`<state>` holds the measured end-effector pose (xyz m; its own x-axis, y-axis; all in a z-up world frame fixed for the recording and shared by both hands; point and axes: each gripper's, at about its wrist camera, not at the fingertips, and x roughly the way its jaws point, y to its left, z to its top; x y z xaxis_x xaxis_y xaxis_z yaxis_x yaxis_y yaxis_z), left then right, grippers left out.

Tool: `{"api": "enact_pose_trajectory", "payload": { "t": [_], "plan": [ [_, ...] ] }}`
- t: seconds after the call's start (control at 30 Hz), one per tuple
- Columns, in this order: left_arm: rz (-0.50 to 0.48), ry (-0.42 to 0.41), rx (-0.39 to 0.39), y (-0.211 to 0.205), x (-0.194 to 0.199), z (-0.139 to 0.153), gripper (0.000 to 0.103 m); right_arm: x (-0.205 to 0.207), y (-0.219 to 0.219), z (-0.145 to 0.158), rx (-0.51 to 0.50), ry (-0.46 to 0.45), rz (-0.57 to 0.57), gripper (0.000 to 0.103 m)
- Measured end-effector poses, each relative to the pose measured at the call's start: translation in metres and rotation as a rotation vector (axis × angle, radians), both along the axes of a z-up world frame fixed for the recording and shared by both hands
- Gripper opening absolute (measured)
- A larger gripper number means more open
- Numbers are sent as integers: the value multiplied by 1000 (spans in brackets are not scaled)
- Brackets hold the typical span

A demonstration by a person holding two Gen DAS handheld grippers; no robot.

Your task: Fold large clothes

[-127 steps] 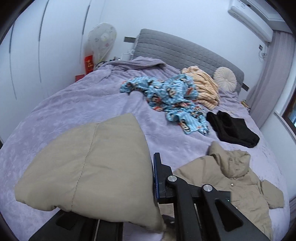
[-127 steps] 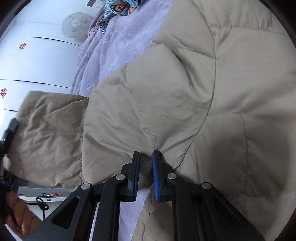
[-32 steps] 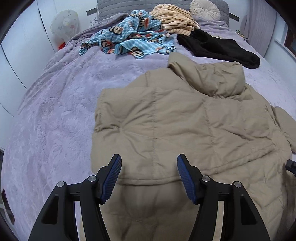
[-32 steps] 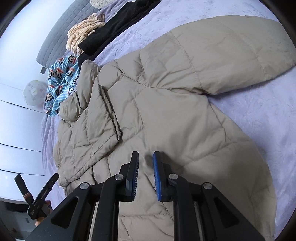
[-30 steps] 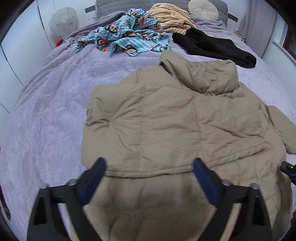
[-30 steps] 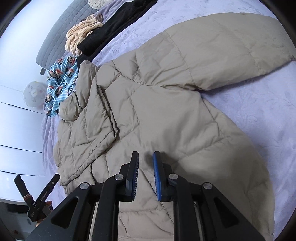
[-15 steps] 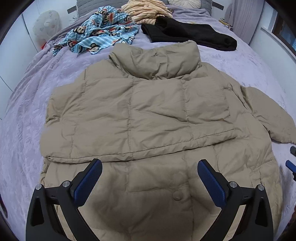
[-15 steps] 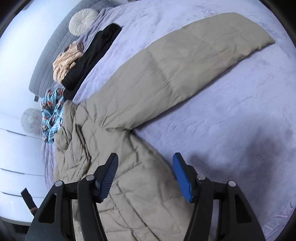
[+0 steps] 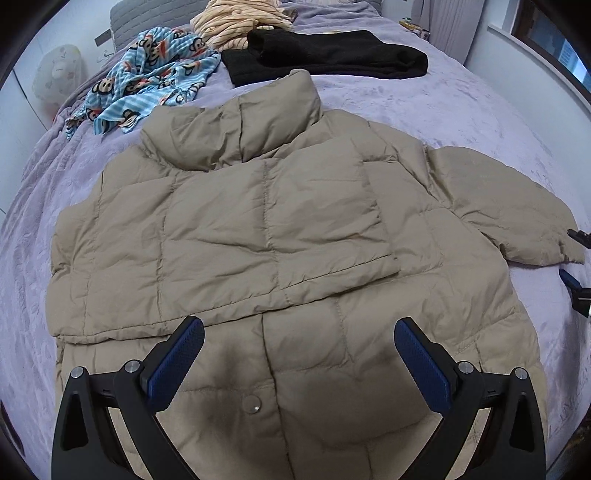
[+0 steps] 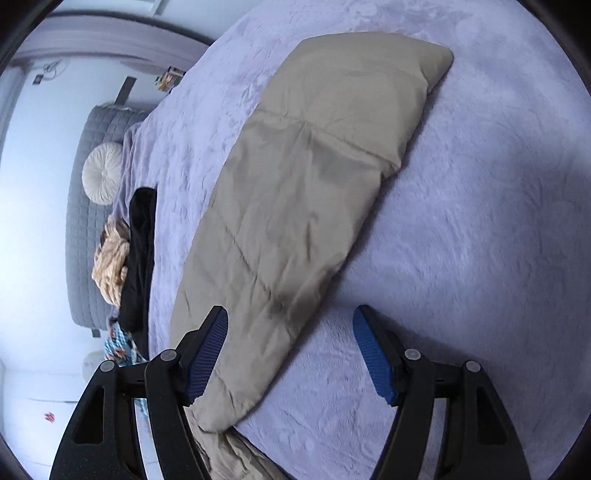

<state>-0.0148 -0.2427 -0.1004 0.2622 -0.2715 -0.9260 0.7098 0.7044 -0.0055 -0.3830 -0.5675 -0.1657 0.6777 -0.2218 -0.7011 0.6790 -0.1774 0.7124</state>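
While flat on bed (image 9: 443,107), jacket (image 9: 258,221) lies collar toward headboard (image 10: 79,221) — sleeve (image 10: 314,184) sideways.

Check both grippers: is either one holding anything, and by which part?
Nothing is held. The left gripper hangs open over the tan puffer jacket; the right gripper, jaws just opened, straddles its outstretched sleeve without pressing it.

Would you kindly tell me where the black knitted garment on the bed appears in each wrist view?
Left wrist: black knitted garment at top centre, beyond the jacket's collar.
Right wrist: narrow dark strip at left edge.
Shared landmark: striped cream-and-tan garment beside it.
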Motion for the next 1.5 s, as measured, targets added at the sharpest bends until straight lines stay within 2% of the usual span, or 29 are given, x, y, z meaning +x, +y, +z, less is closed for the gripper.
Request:
{"api": "enact_pose_trajectory", "payload": {
  "t": [0.27, 0.3, 0.33, 0.4, 0.47, 0.6, 0.73, 0.8, 0.9, 1.0, 1.1, 1.17, 1.3, 1.43, 1.5],
  "plan": [
    [-16, -23, -29, -17, 7, 9, 103, -1, -39, -24, 99, -283, -209, 72],
    [-11, -23, -32, -17, 10, 10, 103, 2, -41, -26, 119, -312, -227, 58],
    [-4, -19, -35, -16, 13, 10, 103, 4, -43, -29, 138, -339, -239, 31],
    [13, -15, -41, -12, 21, 9, 103, 12, -46, -29, 152, -365, -223, 6],
    [30, -22, -45, -8, 28, 10, 103, 23, -48, -14, 102, -359, -186, 6],
    [62, -33, -50, 7, 45, 12, 103, 62, -46, 36, -47, -321, -21, 6],
    [93, -67, -48, 27, 61, 15, 103, 127, -19, 96, -228, -253, 202, 6],
    [117, -67, -53, 39, 71, 17, 103, 163, 5, 121, -323, -192, 315, 6],
    [156, -84, -50, 58, 84, 19, 103, 233, 59, 154, -526, -50, 533, 6],
    [189, -105, -43, 78, 96, 19, 103, 290, 116, 161, -641, 14, 712, 6],
    [217, -67, -54, 97, 108, 14, 103, 336, 173, 145, -682, 61, 852, 6],
    [226, -57, -58, 108, 112, 11, 103, 355, 196, 126, -656, 69, 903, 6],
    [230, -91, -34, 119, 116, 3, 103, 371, 221, 77, -516, 95, 936, 6],
    [255, -60, -53, 123, 123, -7, 103, 375, 223, 28, -364, 174, 947, 6],
    [259, -43, -74, 122, 124, -10, 103, 371, 222, 21, -314, 157, 923, 7]
  ]
}}
